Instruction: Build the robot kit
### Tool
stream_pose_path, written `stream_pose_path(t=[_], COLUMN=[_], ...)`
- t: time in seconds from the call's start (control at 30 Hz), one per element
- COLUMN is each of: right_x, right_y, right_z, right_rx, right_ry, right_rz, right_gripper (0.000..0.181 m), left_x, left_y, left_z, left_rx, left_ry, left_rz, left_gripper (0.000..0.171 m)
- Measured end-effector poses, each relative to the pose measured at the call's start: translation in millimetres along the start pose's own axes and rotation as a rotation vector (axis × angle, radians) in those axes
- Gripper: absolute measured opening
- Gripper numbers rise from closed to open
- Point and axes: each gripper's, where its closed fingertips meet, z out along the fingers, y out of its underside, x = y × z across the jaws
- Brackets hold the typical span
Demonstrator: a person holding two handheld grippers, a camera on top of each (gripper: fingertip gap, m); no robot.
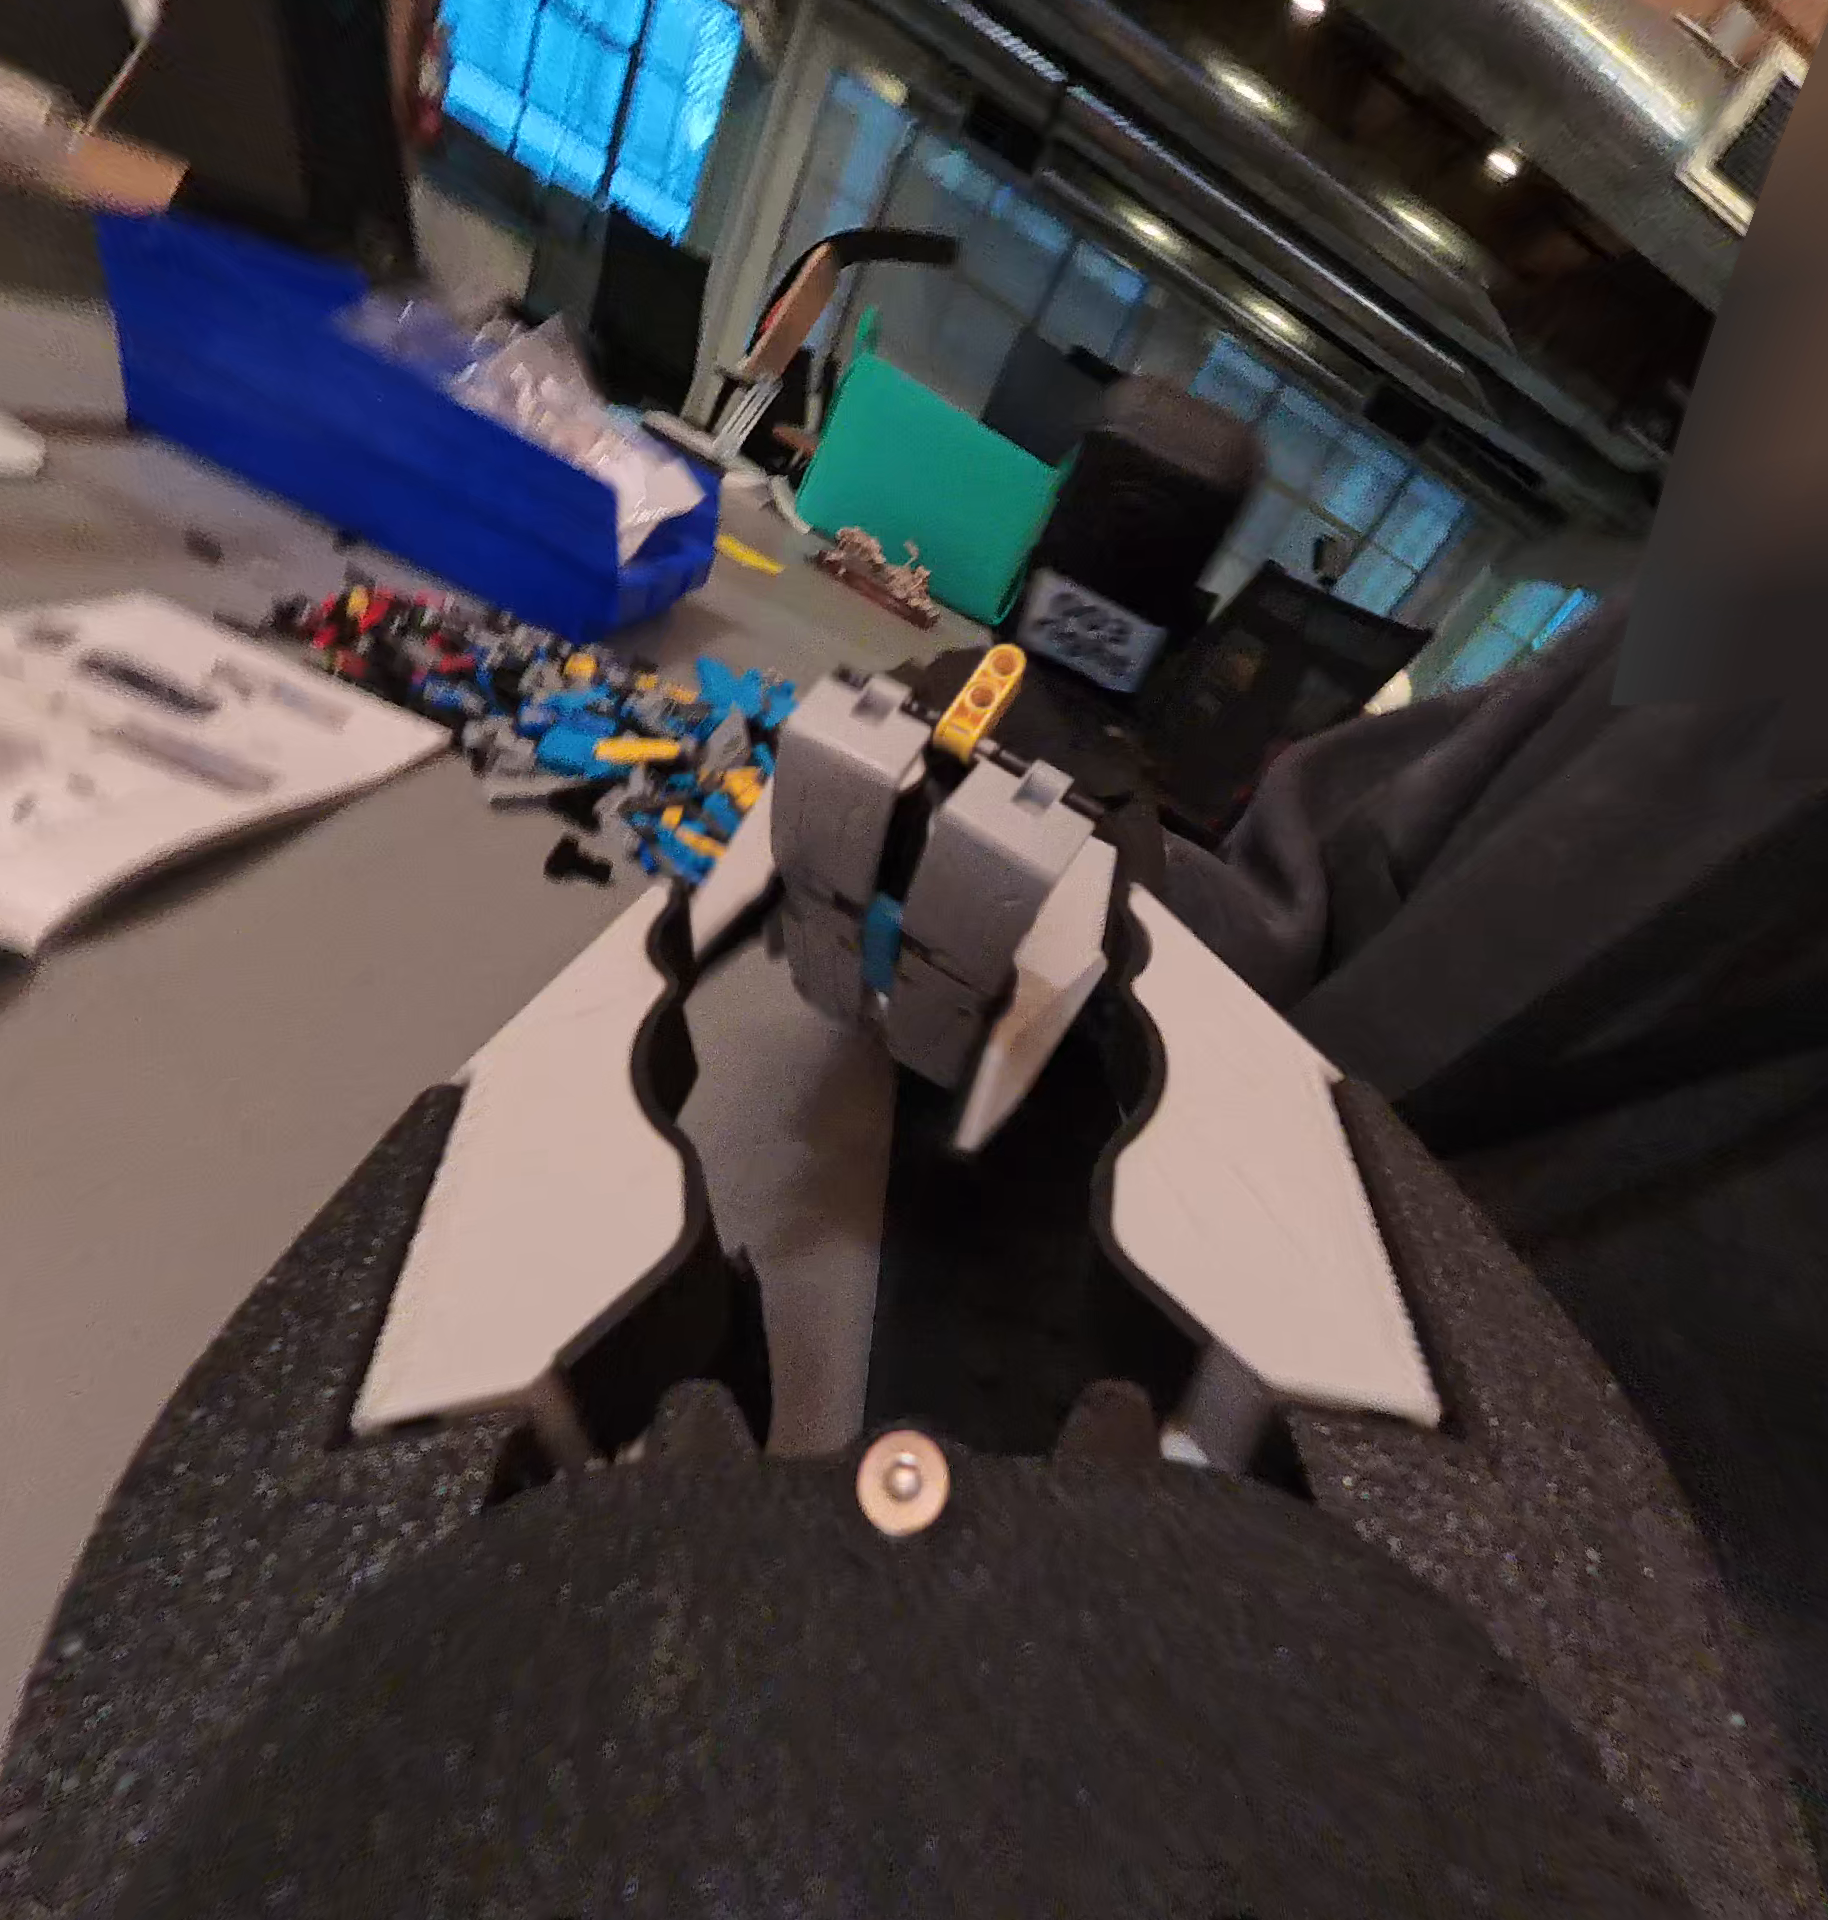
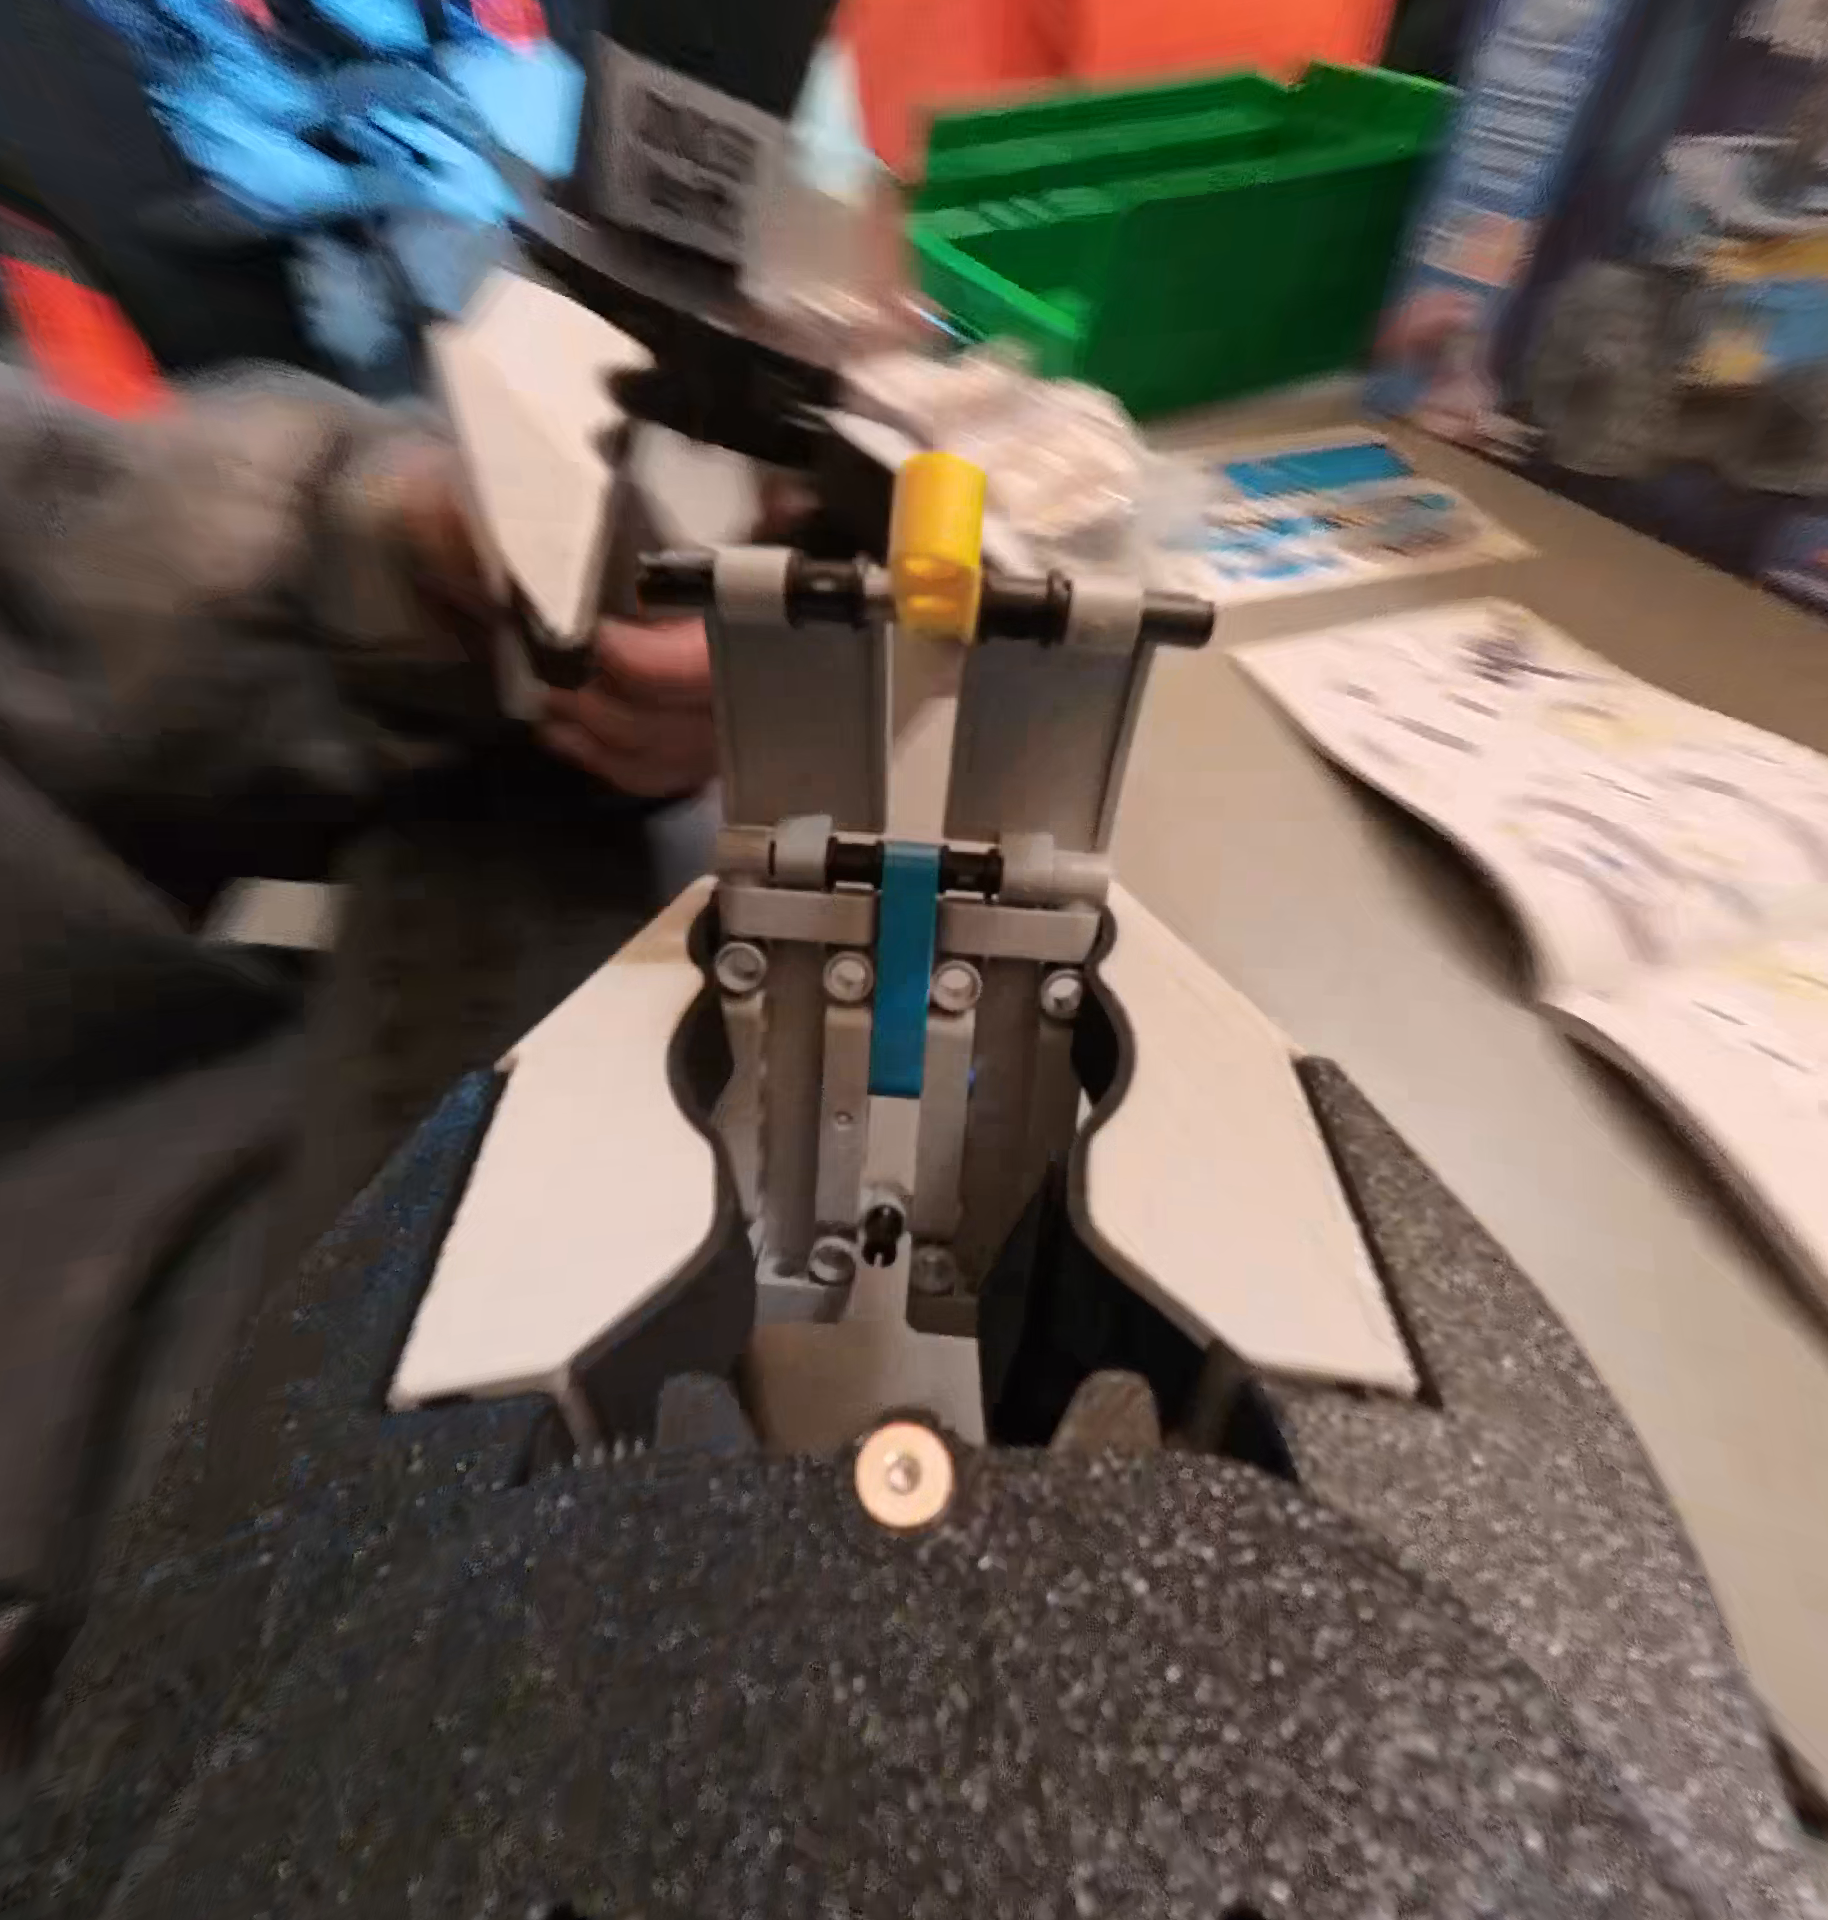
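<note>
- Right tongs (image 2: 902,914) are clamped on the lower half of the grey brick model (image 2: 899,1039), which stands up between the fingers.
- Left tongs (image 1: 905,904) gape wide near its top; the blur hides any contact.
- Risk: a knock there may pop off the yellow piece (image 2: 939,540).
- Count: one model, one yellow piece, one blue strip (image 2: 902,977).

This is looking like a workshop or maker space inside a large industrial-style hall. Exposed metal ducting (image 1: 1575,94) is running under a high ceiling with spot lights, above long glazed partitions (image 1: 1045,260) at the far side. A grey worktable (image 1: 266,1091) is carrying storage bins (image 1: 390,416), open instruction booklets (image 1: 131,748) and a heap of small building-toy parts (image 1: 577,707).
</note>
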Motion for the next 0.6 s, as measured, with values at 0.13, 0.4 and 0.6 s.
stream_pose_path(t=[0.13,0.4,0.6], right_x=[-39,-48,-42], right_y=[-17,-5,-11], right_z=[-5,1,-4], right_rx=[0.106,0.035,0.071], right_ry=[-0.254,-0.264,-0.213], right_rz=[0.032,-0.022,-0.075], right_gripper=[0.064,0.064,0.064], left_x=[32,40,42], left_y=[-14,0,-2], left_z=[3,9,6], left_rx=[0.060,-0.011,-0.025], left_ry=[0.143,0.145,0.083], left_rz=[0.067,0.159,0.250], left_gripper=[0.086,0.065,0.064])
